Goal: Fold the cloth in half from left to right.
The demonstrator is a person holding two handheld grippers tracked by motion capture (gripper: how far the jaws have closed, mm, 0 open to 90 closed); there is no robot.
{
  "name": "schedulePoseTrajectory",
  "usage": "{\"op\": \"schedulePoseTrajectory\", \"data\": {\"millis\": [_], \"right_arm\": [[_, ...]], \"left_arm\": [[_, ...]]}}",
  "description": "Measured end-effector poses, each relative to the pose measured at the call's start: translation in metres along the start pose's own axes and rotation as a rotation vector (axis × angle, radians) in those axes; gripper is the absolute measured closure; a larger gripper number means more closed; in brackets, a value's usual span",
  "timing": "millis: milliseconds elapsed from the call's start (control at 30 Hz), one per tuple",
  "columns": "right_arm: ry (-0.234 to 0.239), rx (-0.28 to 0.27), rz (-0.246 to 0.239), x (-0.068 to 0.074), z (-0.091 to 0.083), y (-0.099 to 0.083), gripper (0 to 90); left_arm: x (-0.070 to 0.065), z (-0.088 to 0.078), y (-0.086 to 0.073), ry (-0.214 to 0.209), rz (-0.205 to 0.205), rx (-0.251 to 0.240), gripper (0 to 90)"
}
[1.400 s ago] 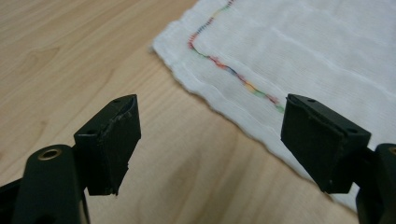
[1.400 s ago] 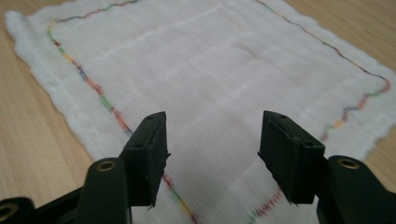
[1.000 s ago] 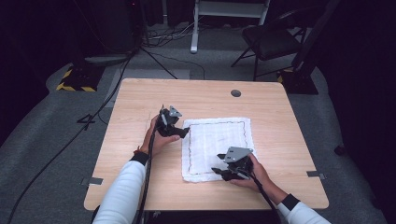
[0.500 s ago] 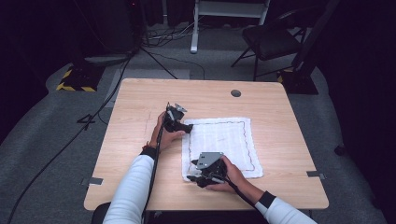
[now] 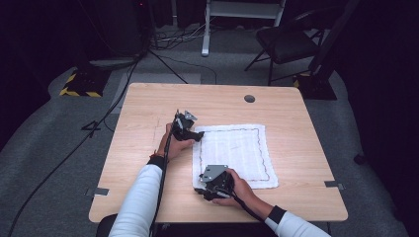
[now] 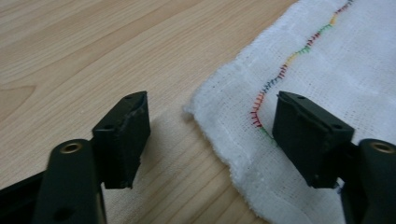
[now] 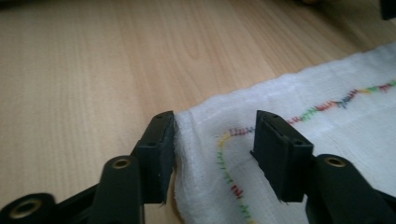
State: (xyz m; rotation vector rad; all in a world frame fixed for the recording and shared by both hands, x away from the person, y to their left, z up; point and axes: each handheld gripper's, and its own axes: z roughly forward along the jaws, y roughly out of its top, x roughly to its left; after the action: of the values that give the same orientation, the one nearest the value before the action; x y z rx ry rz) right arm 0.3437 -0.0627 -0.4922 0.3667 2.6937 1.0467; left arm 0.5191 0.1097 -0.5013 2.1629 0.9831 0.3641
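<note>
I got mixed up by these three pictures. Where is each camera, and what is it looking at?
High view: above the table, looking down; both sleeves and hands show.
Left gripper view: rides the left hand-held gripper, jaws apart over the white cloth corner.
Right gripper view: rides the right hand-held gripper, jaws apart over another corner.
All views share the cloth's stitched border.

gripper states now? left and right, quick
Left gripper: open, fingers straddling a corner of the white cloth, holding nothing.
Right gripper: open, fingers either side of another cloth corner, not clamped.
</note>
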Motion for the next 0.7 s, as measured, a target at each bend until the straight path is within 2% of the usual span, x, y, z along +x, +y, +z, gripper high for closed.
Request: {"op": "schedulePoseTrajectory", "data": {"millis": [67,133,200,300,433,500,600,700], "right_arm": [[-0.028,0.002,0.002,-0.001,0.0,0.0,58.6],[-0.032,0.001,0.012,-0.002,0.0,-0.001,64.0],[-0.039,0.003,0.016,-0.002,-0.001,-0.001,69.5],[-0.04,0.005,0.014,-0.003,-0.001,-0.002,76.3],[-0.049,0.008,0.014,-0.003,-0.001,-0.002,81.2],[-0.053,0.013,0.007,-0.003,-0.002,-0.002,82.8],[-0.05,0.006,0.006,-0.004,-0.005,-0.002,84.7],[-0.048,-0.011,0.0,-0.005,-0.009,-0.001,85.4]], "left_arm": [[-0.001,-0.001,0.0,-0.02,0.015,0.002,45.8],[-0.002,-0.002,0.001,-0.023,0.021,-0.004,55.3],[-0.002,-0.002,0.0,-0.05,0.019,-0.01,65.2],[-0.001,-0.002,-0.001,-0.075,0.004,-0.015,74.5],[-0.001,-0.003,0.0,-0.078,0.02,-0.002,81.3],[-0.006,-0.004,0.004,-0.059,0.065,0.02,83.1],[-0.009,-0.007,0.006,-0.055,0.087,0.023,84.4],[-0.008,-0.012,0.008,-0.061,0.083,0.012,84.9]]}}
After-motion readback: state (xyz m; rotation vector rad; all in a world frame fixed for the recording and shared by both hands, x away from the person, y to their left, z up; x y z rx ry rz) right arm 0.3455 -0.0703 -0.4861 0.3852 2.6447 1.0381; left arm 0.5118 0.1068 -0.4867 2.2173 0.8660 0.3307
